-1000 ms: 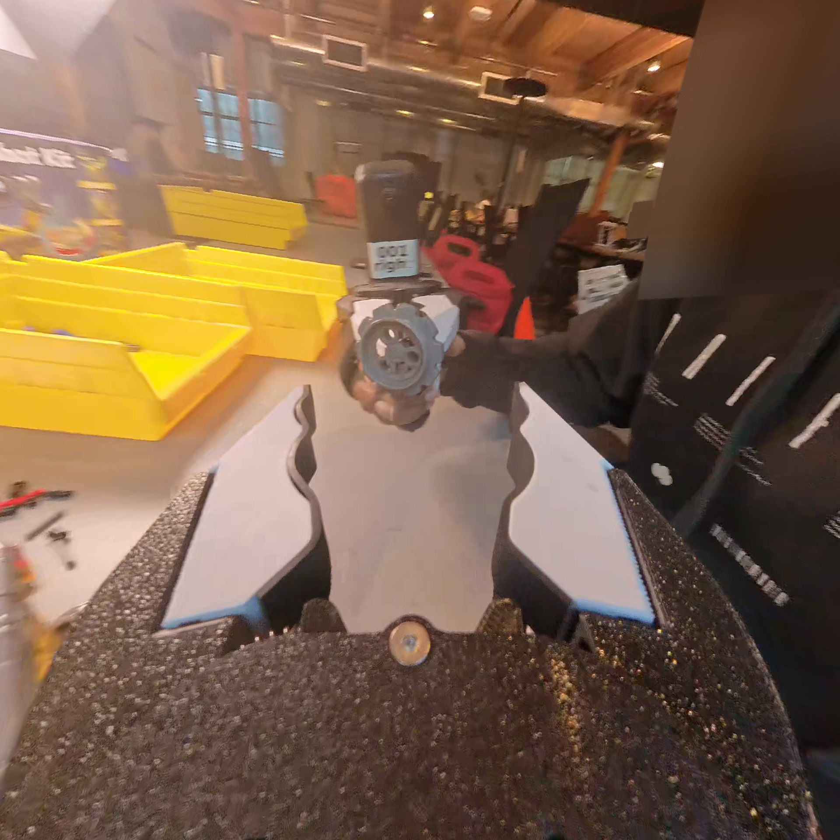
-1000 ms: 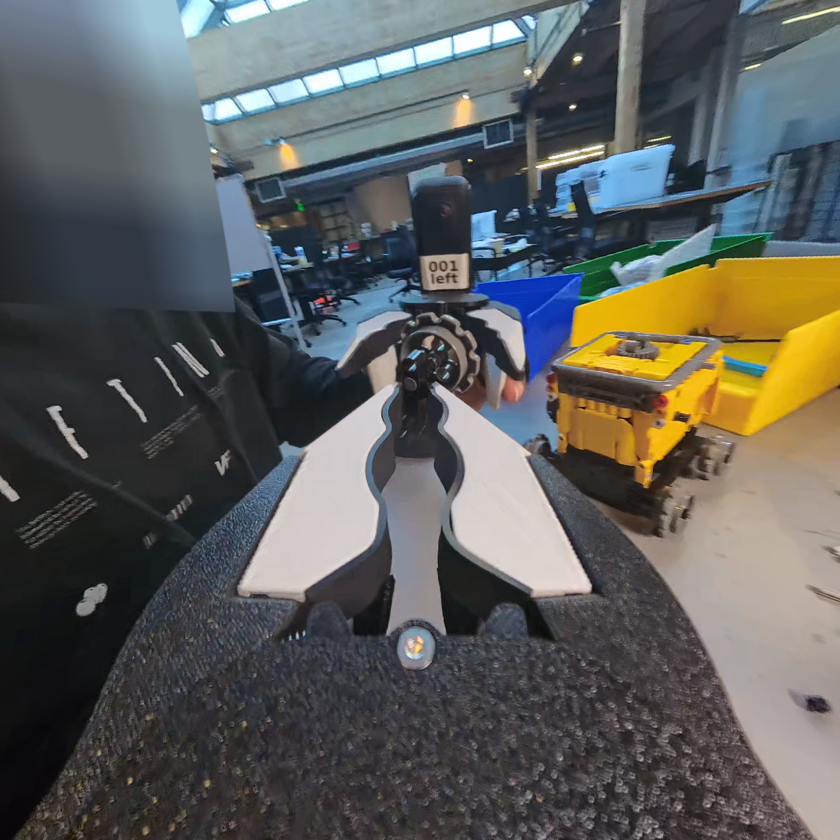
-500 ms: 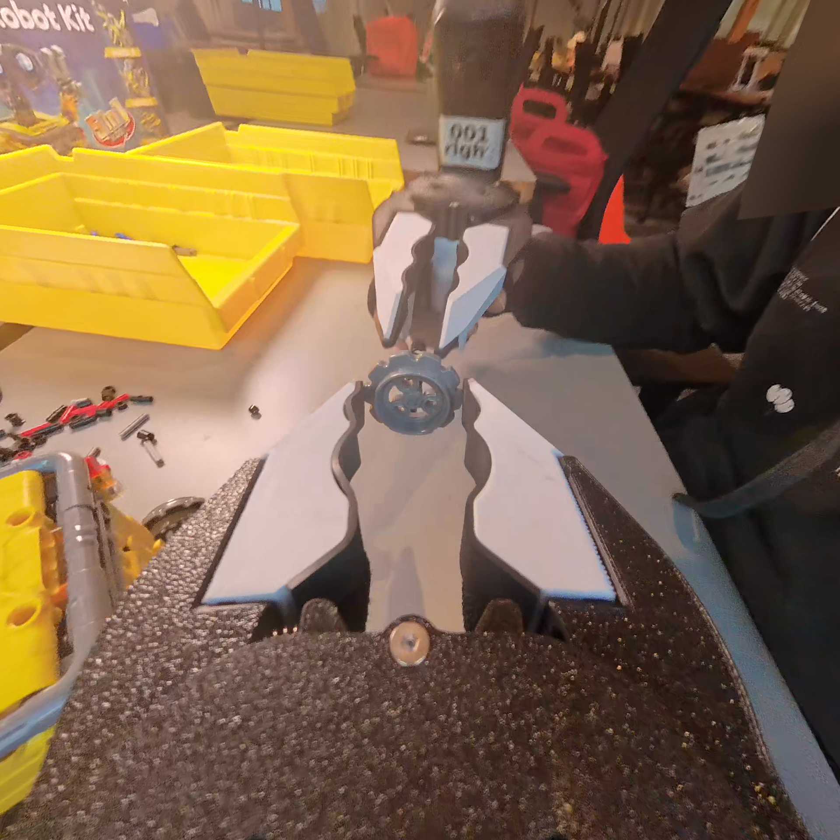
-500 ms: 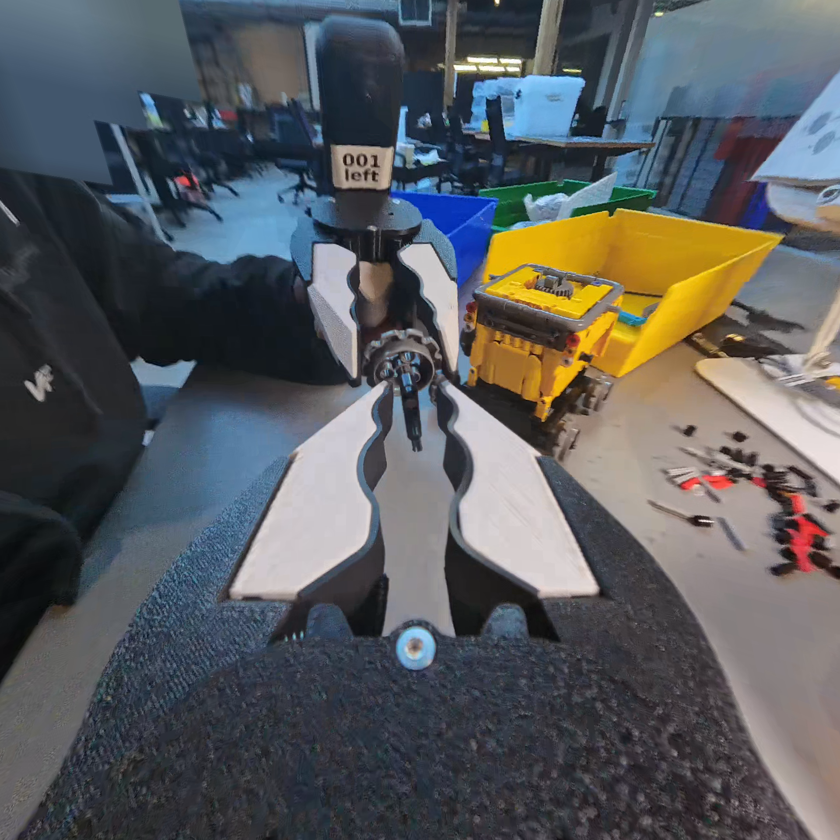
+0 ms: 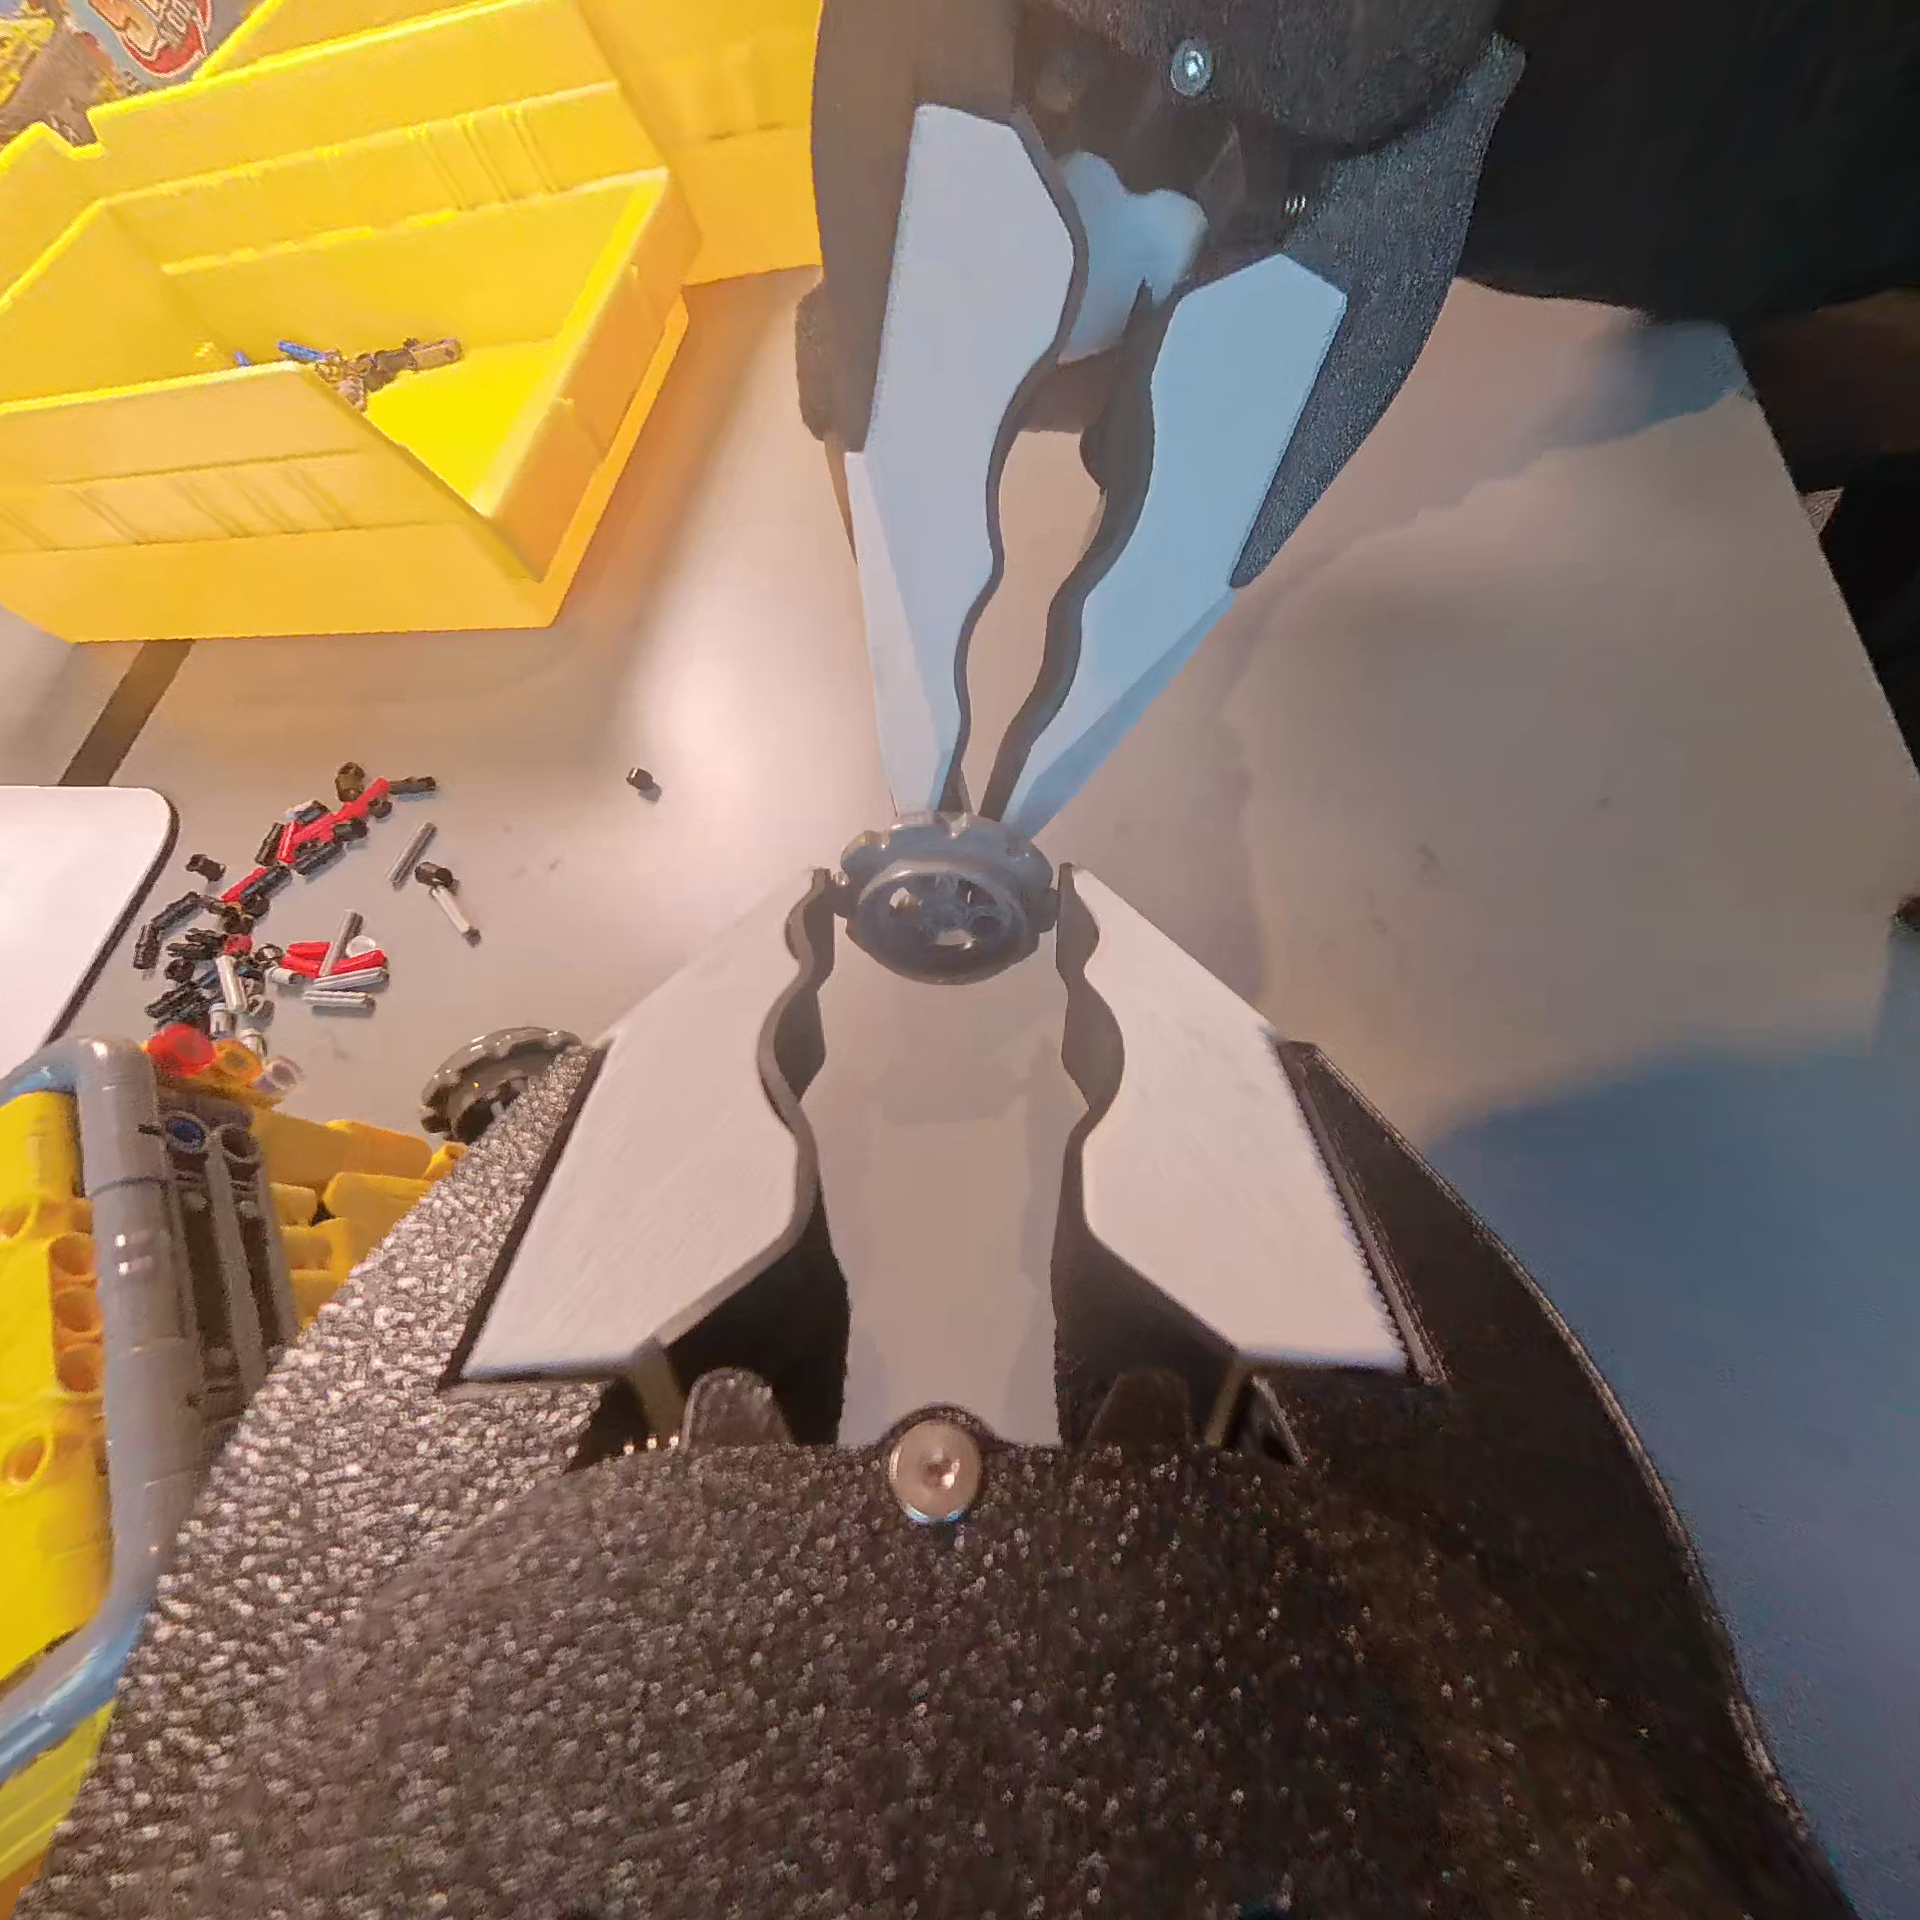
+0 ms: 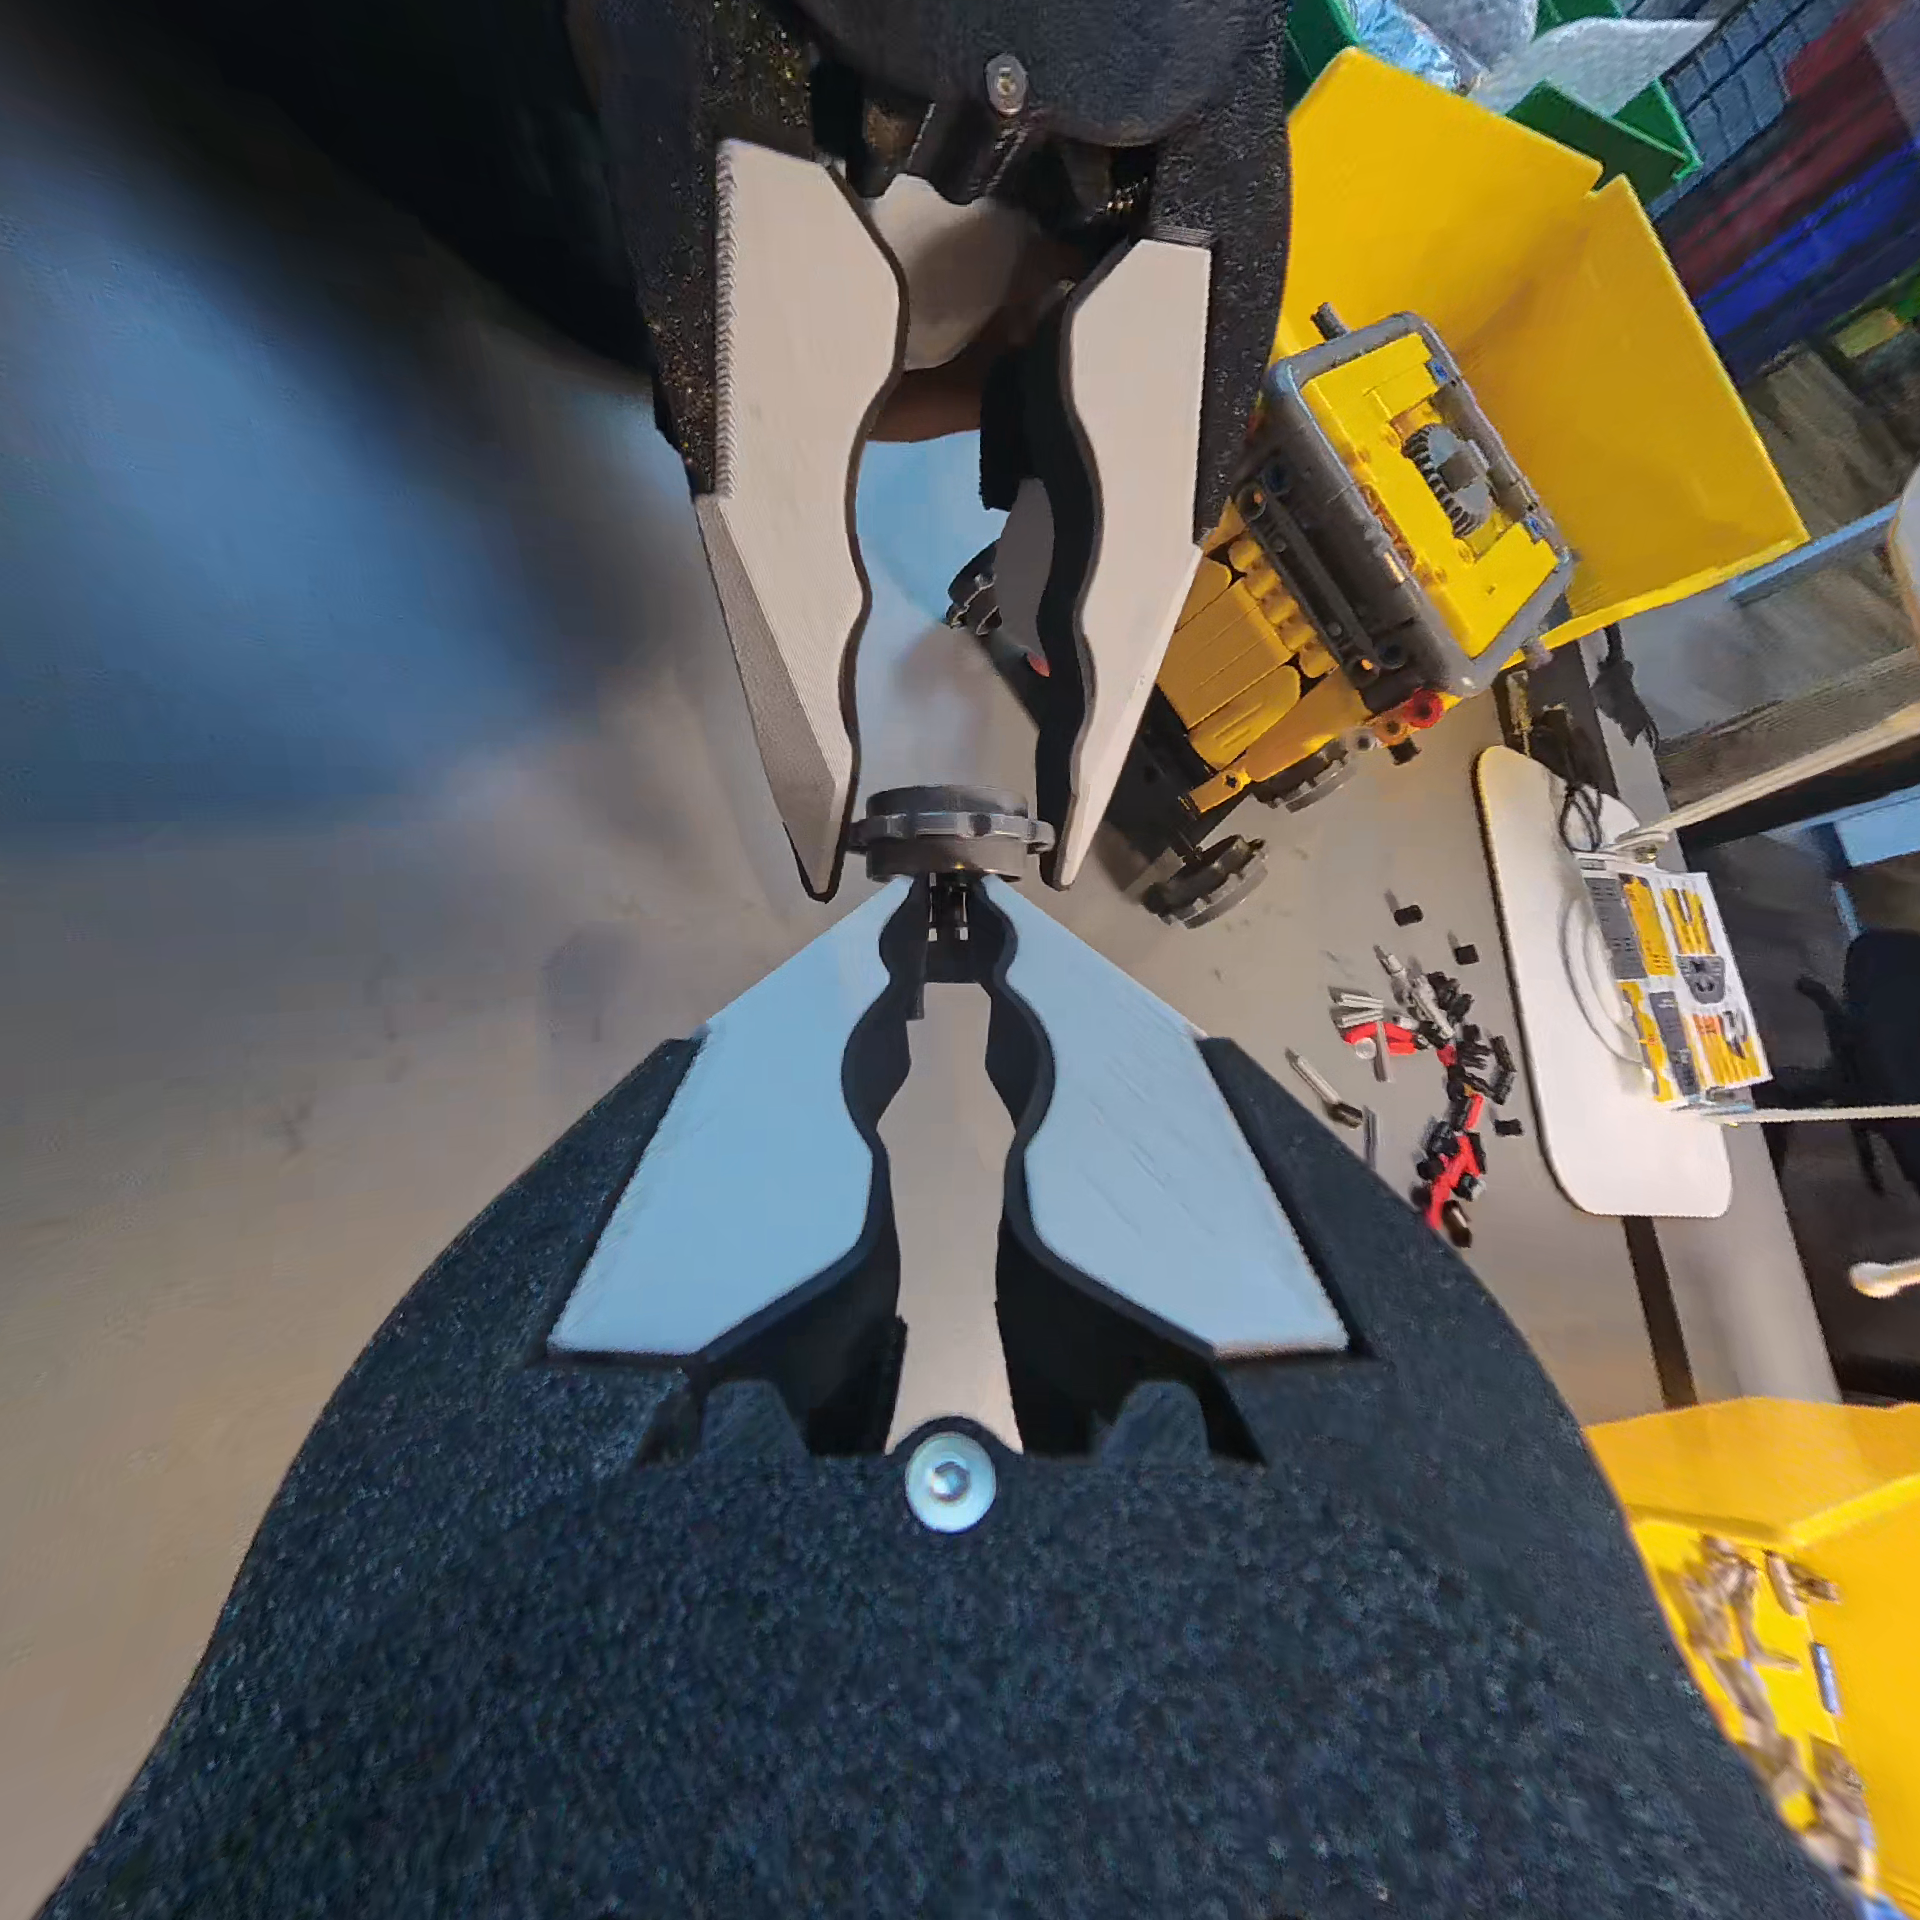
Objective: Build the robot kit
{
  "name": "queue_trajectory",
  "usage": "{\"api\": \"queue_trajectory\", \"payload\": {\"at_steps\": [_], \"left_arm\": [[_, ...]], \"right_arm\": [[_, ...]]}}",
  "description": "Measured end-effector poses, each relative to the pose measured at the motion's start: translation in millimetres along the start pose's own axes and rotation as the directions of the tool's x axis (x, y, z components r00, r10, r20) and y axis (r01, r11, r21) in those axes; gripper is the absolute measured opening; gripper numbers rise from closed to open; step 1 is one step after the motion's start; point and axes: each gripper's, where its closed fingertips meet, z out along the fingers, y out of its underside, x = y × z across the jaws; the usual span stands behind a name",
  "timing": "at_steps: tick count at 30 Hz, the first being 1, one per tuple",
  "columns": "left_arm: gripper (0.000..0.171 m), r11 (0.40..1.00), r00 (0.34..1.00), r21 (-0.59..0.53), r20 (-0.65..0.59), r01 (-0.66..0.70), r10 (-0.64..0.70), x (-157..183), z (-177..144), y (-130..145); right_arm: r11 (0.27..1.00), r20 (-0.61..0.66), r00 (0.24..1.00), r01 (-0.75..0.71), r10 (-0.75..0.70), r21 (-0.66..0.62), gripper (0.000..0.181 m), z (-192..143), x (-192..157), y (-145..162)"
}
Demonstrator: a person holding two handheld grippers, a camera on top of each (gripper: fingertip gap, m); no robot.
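My left hand-held gripper (image 5: 940, 914) clamps a grey toothed wheel (image 5: 943, 916) by its rim. My right hand-held gripper (image 6: 948, 914), tip to tip with it, is closed on a black pin (image 6: 948, 920) at the wheel's hub, both above the bench (image 5: 1455, 831). Left: loose small parts (image 5: 281, 914), yellow bins (image 5: 312, 416), a yellow model vehicle (image 6: 1382, 582).

From the left wrist view, bare counter (image 5: 1455, 831) lies open from 1 to 4 o'clock; yellow bins (image 5: 312, 416) block 10 o'clock, loose small parts (image 5: 270, 914) and yellow brick vehicle (image 5: 62, 1299) crowd 8 to 9.
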Motion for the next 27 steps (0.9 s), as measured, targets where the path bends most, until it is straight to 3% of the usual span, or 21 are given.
{"api": "queue_trajectory", "payload": {"at_steps": [8, 24, 26, 27], "left_arm": [[0.04, 0.998, 0.999, -0.06, 0.03, -0.028, 0.03, -1.7, 0.7, 7.8], [0.04, 0.995, 1.0, -0.102, 0.028, -0.008, 0.011, 2.0, 6.0, 9.6], [0.04, 0.994, 0.994, -0.111, 0.108, 0.001, 0.012, -16.5, -9.3, 14.9], [0.04, 0.997, 0.996, -0.058, 0.077, 0.05, -0.046, -15.6, -15.2, 9.9]], "right_arm": [[0.989, -0.003, 0.996, 0.094, -0.095, -0.116, 0.005, 6.0, -1.9, 3.3], [0.984, 0.077, 0.995, 0.075, -0.063, -0.164, 0.004, 0.6, -7.6, 13.2], [0.874, 0.098, 0.985, 0.17, -0.14, -0.455, 0.004, -9.4, 0.1, 80.4], [0.901, 0.113, 0.991, 0.108, -0.066, -0.421, 0.004, -10.2, -6.6, 89.3]]}}
